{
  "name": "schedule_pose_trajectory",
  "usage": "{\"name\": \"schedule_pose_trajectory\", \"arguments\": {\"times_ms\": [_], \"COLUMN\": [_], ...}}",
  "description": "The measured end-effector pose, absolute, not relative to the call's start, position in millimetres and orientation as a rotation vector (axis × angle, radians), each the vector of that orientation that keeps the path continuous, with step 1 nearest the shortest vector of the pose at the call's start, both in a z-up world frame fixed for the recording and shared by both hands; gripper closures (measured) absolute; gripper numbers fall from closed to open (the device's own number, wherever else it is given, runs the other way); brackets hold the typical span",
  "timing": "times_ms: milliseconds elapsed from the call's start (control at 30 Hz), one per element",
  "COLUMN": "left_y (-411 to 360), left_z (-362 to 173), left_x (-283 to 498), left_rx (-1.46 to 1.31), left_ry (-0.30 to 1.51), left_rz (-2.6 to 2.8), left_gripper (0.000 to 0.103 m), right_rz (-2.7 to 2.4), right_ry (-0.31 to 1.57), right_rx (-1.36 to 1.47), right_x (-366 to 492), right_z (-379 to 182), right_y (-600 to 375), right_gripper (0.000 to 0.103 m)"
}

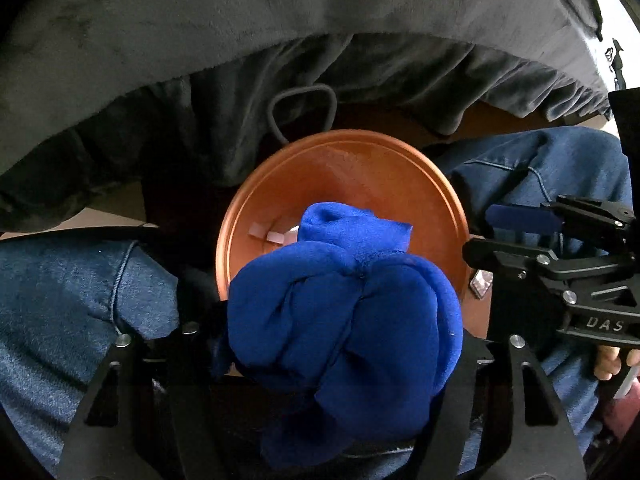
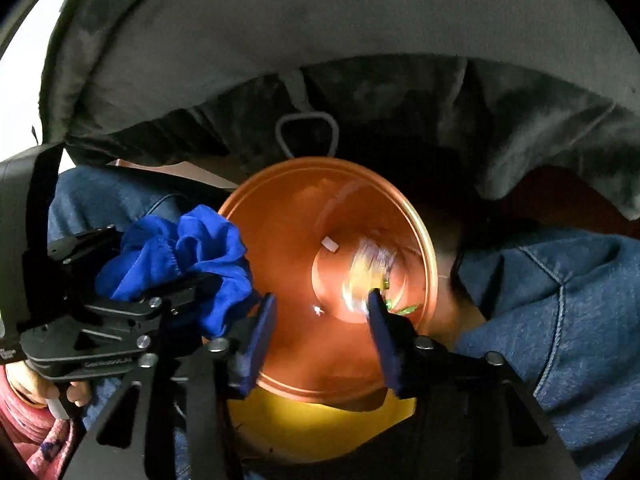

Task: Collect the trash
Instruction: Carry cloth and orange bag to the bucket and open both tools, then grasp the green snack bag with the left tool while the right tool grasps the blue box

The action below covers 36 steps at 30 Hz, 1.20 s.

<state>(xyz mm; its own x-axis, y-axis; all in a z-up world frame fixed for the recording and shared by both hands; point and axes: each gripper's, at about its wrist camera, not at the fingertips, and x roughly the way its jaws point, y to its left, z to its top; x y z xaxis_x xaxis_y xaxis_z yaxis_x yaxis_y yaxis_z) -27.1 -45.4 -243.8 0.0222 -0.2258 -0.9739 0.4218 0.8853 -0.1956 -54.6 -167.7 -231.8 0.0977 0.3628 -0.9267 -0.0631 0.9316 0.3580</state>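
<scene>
Fig.: Both grippers over an orange bin (image 2: 280, 240), seen from above, w/ the person's jeans (image 1: 72, 300) on either side and a grey cover (image 1: 280, 40) hanging behind.

Progress: some trash already lies at the bin's bottom: small pale scraps (image 1: 276, 236) and a blurred yellow/green wrapper (image 2: 372, 276). The wrapper shows just past the right gripper (image 2: 320, 312); its fingers stand apart w/ nothing pressed between them, so the drop looks done (judgement). Whether the wrapper is airborne or resting, can't tell; too blurred.

Left gripper (image 1: 344, 320): fingers clamp a bunched blue cloth (image 1: 344, 312), held over the near rim, not in the bin.

Left to do: can't judge; no table or floor litter is in view, though one small shiny bit (image 1: 482, 284) lies just outside the rim.

Orientation: bin upright, mouth facing up at the cameras, long axis vertical. Wrapper's long axis runs approx. up-down in the right wrist view. Cloth is a wad, no clear axis.
</scene>
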Motion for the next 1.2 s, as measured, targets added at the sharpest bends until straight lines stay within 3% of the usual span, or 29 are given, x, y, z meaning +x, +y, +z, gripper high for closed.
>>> {"name": "schedule_pose_trajectory", "arguments": {"times_ms": [33,133,400,700,1067,1133,1200], "left_y": [-46,-47,-44,-41,-22,-13,-7], "left_z": [-243,-240,-238,-225,-100,-68,-46], "left_x": [-27,-30,-29,-30,-21,-8,8], "left_rx": [0.171,0.191,0.172,0.158,0.069,-0.017,-0.102], "left_ry": [1.465,1.449,1.452,1.413,1.043,0.972,0.919], "left_rz": [-0.500,-0.466,-0.451,-0.447,-0.535,-0.555,-0.568], "left_gripper": [0.028,0.017,0.017,0.017,0.017,0.010,0.010], "right_rz": [0.304,0.286,0.265,0.249,0.182,0.184,0.195], "right_ry": [1.433,1.398,1.384,1.339,1.086,1.058,1.046], "right_rx": [0.259,0.283,0.309,0.307,0.268,0.268,0.277], "right_x": [-55,-58,-59,-60,-62,-62,-63], "right_z": [-231,-225,-219,-212,-152,-147,-145], "right_y": [-171,-179,-185,-191,-210,-211,-211], "right_gripper": [0.033,0.031,0.031,0.021,0.013,0.012,0.012]}}
